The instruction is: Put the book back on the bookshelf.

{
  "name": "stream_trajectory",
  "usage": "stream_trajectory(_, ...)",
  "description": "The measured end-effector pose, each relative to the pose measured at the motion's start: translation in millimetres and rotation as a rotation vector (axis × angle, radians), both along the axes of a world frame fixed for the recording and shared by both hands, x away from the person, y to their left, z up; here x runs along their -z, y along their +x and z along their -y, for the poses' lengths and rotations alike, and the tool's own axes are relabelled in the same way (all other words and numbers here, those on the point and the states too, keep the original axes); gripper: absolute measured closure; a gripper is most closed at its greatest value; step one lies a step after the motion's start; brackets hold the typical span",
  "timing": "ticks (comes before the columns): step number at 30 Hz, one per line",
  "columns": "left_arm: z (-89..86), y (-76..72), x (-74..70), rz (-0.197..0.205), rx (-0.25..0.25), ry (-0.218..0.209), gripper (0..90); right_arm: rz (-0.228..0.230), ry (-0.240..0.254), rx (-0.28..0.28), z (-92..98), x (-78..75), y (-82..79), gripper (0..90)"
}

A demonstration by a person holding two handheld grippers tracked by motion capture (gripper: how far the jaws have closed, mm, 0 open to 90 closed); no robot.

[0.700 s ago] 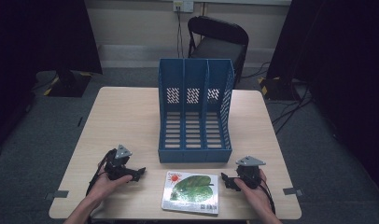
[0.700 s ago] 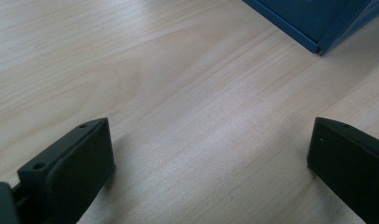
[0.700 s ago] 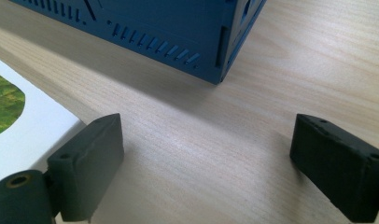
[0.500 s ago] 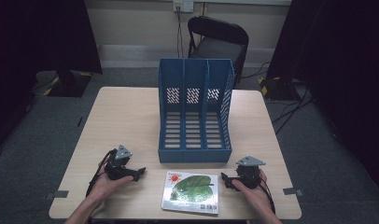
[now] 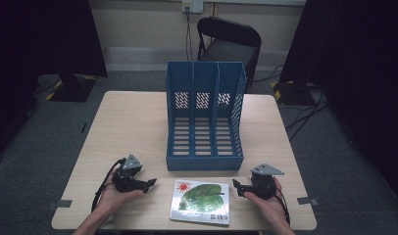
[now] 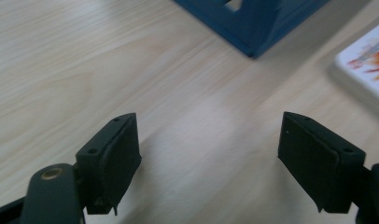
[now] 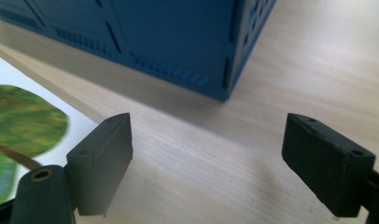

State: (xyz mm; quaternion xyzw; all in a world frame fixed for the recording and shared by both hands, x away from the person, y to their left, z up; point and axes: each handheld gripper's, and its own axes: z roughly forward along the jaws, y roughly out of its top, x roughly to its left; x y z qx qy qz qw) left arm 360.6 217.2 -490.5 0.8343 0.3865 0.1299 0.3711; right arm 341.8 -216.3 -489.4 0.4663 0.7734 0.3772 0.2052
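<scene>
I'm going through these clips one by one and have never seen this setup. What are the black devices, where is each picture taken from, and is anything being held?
No robot arm here: a person sits at a wooden table with a hand-held gripper in each hand. The high view looks down from above the person's side; the left hand-held gripper is at its left, the right hand-held gripper at its right. The other two pictures come from cameras riding on the grippers, looking along their black jaws. In both, the jaws stand wide apart over bare wood, so nothing is held. On the table stand a blue three-slot file holder and, in front of it between the grippers, a picture book lying flat, with a green leaf on its cover.
</scene>
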Motion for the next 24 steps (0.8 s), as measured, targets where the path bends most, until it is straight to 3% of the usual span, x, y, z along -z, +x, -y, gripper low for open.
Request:
stream_trajectory(3, 8.8, -7.9, -5.9, 0.012, 0.024, -0.047, 22.6, 0.003, 0.03, -0.06, -6.7, -7.4, -13.1, 17.6)
stream_trajectory(7, 16.9, -11.8, -9.2, -0.001, 0.061, -0.073, 27.9, -0.001, 0.024, -0.095, -13.9, -11.3, -20.5, 20.4)
stream_trajectory(10, 29.3, -15.5, -8.9, -0.007, 0.102, -0.081, 32.6, -0.049, 0.024, -0.169, -25.2, -8.3, -30.6, 23.0)
stream_trajectory(11, 35.1, -17.1, -9.1, -0.009, 0.123, -0.086, 34.1, -0.085, 0.02, -0.212, -29.2, -6.5, -33.9, 28.8)
stream_trajectory(13, 42.1, -19.2, -8.8, -0.014, 0.149, -0.083, 35.3, -0.095, 0.022, -0.227, -30.6, -6.0, -34.9, 28.4)
stream_trajectory(16, 54.9, -25.5, -5.9, -0.061, 0.188, -0.102, 36.6, -0.126, 0.01, -0.258, -35.8, -1.6, -37.0, 28.2)
stream_trajectory(19, 69.1, -30.9, -0.5, -0.073, 0.239, -0.053, 36.8, -0.138, 0.024, -0.28, -38.1, -0.3, -38.2, 29.7)
stream_trajectory(24, 71.0, -29.8, 2.1, -0.074, 0.241, -0.066, 38.3, -0.142, 0.034, -0.295, -40.0, -0.1, -40.1, 34.1)
